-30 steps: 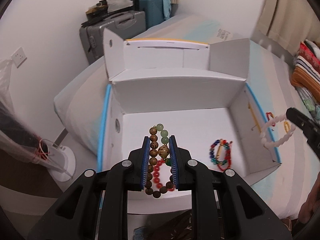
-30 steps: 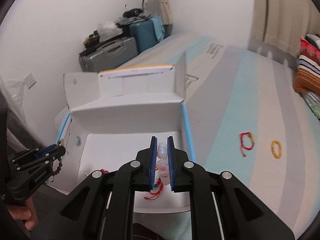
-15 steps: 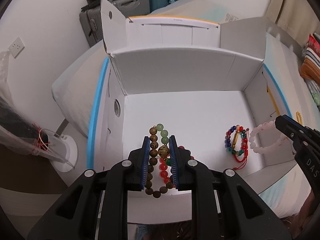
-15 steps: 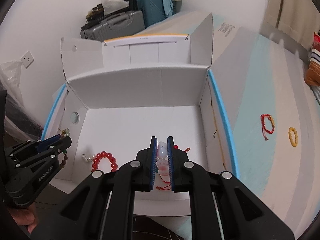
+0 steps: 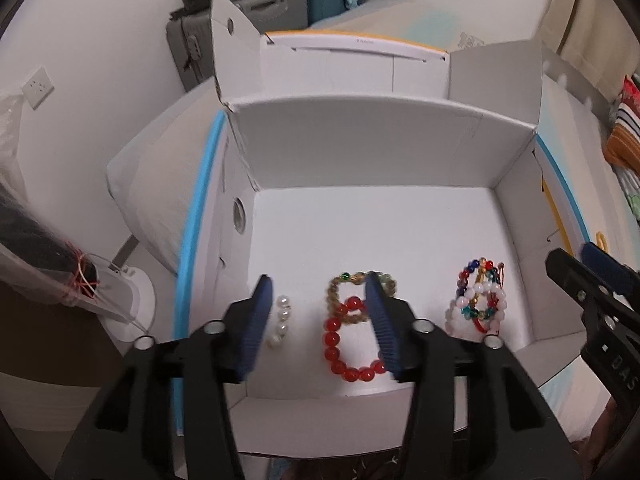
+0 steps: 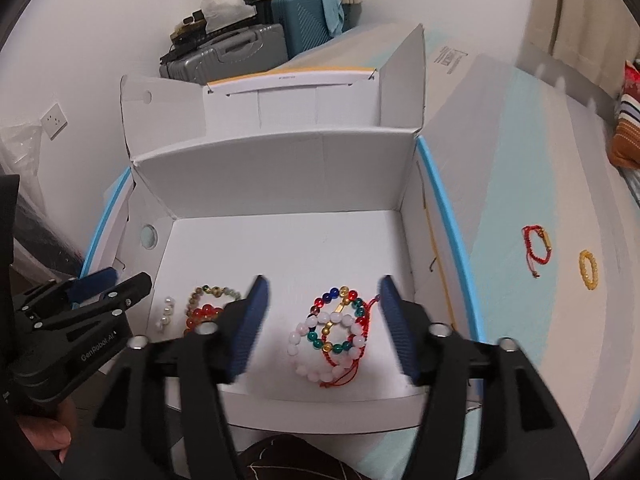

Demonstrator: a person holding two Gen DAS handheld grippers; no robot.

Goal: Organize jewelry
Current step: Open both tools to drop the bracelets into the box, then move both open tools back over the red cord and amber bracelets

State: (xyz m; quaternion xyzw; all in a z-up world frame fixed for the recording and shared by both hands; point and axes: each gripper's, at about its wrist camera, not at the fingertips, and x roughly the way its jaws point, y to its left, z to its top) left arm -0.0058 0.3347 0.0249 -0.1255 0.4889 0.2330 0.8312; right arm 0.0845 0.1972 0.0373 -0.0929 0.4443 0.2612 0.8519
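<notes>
Both grippers have let go since 0.5 s ago: left gripper [image 5: 320, 316] fingers, then pinching a brown wooden bead bracelet, are now spread wide and empty; right gripper [image 6: 322, 320] fingers, then clamped on the pale pink bracelet, are spread wide too.

Brown bead bracelet [image 5: 352, 292] now lies on the floor of the white cardboard box [image 5: 380, 148], overlapping the glossy red bead bracelet [image 5: 348, 344]. Pink bracelet [image 6: 316, 344], of round milky beads, sits on top of the multicolour glass-bead bracelet [image 6: 340, 312] with its red cord tassel. Short pearl strand [image 5: 282, 316] lies just left of the red one.

So 5 pieces are boxed, in 2 overlapping pairs plus the pearls.

Outside on the striped bed [image 6: 540, 160] remain 2: a thin red cord bracelet [image 6: 536, 250] and a small yellow bead ring [image 6: 589, 269], near each other, well apart from the box. Likely next pickups.
</notes>
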